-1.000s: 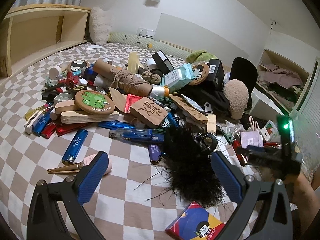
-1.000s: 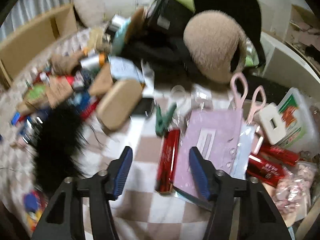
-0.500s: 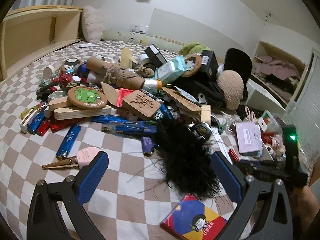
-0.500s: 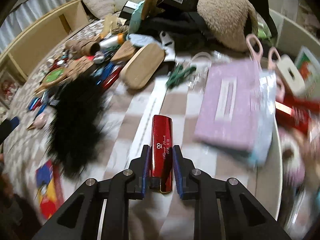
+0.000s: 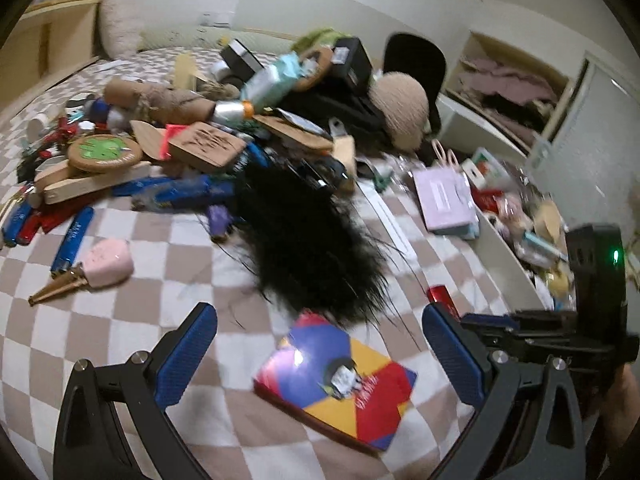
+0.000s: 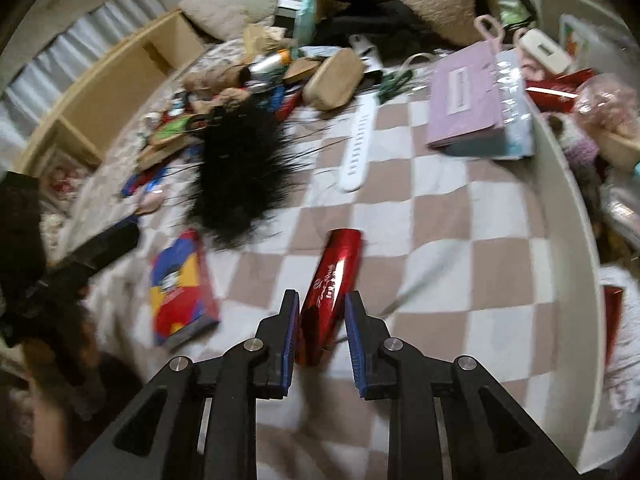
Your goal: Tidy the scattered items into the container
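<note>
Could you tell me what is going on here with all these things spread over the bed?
A person is tidying clutter off a checkered bedspread with a handheld gripper in each hand. The right gripper is shut on a shiny red pack, lifted clear of the pile. The left gripper is open and empty above a colourful booklet and a black feathery bundle. The white container sits at the right, already partly filled.

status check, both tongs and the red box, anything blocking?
Right tongs shut on red box, lifted over the checkered bedspread. Left tongs open, empty, above colourful booklet. White container on the right, path clear.
</note>
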The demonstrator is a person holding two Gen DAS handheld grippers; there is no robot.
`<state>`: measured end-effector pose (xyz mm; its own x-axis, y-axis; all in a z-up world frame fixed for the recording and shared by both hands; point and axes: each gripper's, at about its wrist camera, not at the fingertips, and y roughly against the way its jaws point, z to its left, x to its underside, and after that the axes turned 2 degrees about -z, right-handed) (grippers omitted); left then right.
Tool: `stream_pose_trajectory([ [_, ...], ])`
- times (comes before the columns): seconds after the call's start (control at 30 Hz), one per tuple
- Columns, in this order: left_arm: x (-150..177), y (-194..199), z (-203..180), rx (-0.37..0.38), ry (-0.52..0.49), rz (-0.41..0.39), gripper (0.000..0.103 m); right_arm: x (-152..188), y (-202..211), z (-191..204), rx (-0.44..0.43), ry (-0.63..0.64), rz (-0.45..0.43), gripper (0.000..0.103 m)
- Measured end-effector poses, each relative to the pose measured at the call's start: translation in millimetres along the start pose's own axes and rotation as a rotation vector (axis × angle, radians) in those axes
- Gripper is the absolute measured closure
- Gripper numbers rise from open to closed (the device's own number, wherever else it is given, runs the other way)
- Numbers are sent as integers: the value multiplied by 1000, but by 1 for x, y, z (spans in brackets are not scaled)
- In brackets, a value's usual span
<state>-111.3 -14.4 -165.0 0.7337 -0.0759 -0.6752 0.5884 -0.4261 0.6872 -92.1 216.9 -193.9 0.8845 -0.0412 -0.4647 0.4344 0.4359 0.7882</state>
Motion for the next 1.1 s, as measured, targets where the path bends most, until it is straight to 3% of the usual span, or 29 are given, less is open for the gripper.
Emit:
stream_pose_trajectory([
  [0.17, 7, -4, -5, 12, -15, 34, 0, -1, 2, 8, -105, 42, 39, 79],
  [0.27, 9, -8, -8, 15, -30, 56, 0, -7, 9, 10, -58, 105, 9, 79],
  [0.3, 9, -10, -9, 19, -36, 62, 0, -10, 12, 10, -31, 130, -9, 66],
  [0.33, 10, -11, -10, 24, -43, 70, 0, -13, 14, 9, -9, 146, -23, 30],
  [0.37, 11, -12, -12, 33, -53, 81, 0, -16, 16, 8, 8, 155, -43, 13],
  [0.4, 12, -13, -15, 43, -64, 92, 0, -20, 18, 6, 17, 167, -67, 4],
  [0.63, 19, -13, -22, 77, -91, 133, 0, -44, 3, 11, -65, 337, -32, 4],
  [0.8, 25, -6, -24, 116, -68, 141, 0, -52, -18, 8, -132, 347, 46, 4],
  [0.97, 28, -7, -30, 82, -93, 141, 0, -48, -33, 4, -168, 341, 125, 4],
  [1.1, 31, -19, -29, 31, -98, 185, 0, -34, -28, 12, -183, 400, 162, 4],
])
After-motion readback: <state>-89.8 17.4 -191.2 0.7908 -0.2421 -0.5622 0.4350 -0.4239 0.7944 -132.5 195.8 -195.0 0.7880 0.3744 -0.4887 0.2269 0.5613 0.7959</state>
